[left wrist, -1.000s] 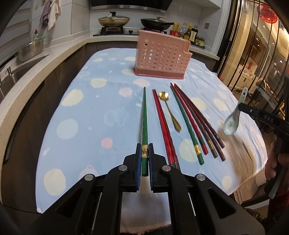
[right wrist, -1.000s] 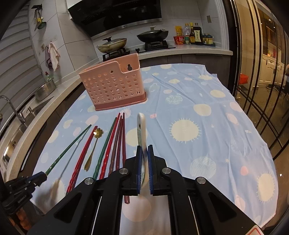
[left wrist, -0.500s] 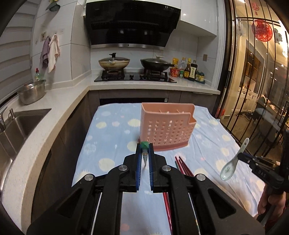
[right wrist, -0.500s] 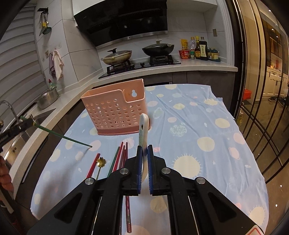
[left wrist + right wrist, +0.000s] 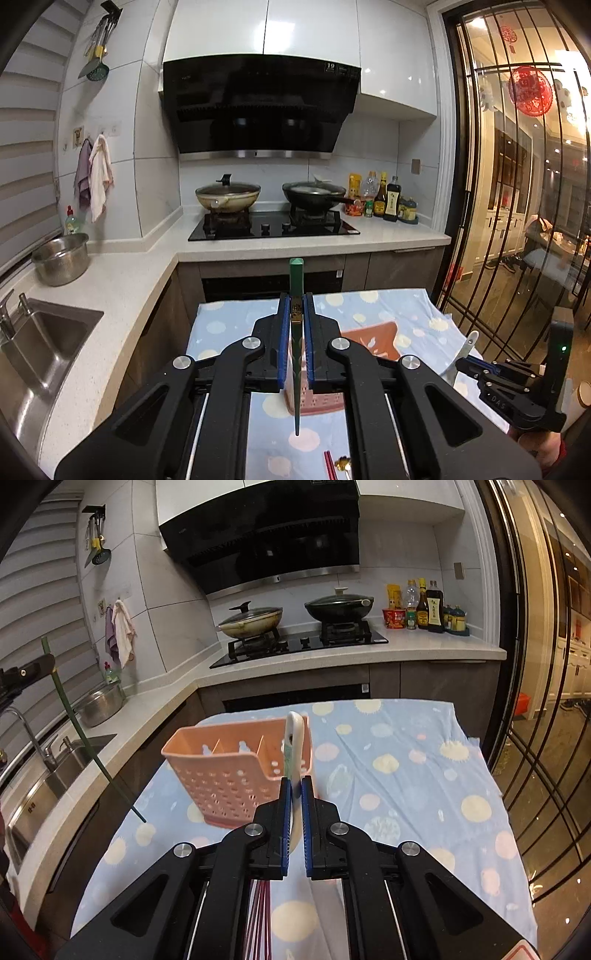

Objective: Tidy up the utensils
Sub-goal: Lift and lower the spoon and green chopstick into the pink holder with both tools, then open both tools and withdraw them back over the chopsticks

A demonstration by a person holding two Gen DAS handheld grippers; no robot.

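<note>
Tablecloth (image 5: 406,775), pale blue with dots, beside white countertop (image 5: 122,280) and stove (image 5: 273,225).

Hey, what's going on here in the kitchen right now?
Someone is sorting utensils with two handheld grippers. The left gripper holds a green chopstick upright, tip down, above the table. The right gripper holds a white spoon near the pink holder, which looks empty so far. More chopsticks lie on the spotted cloth.
</note>
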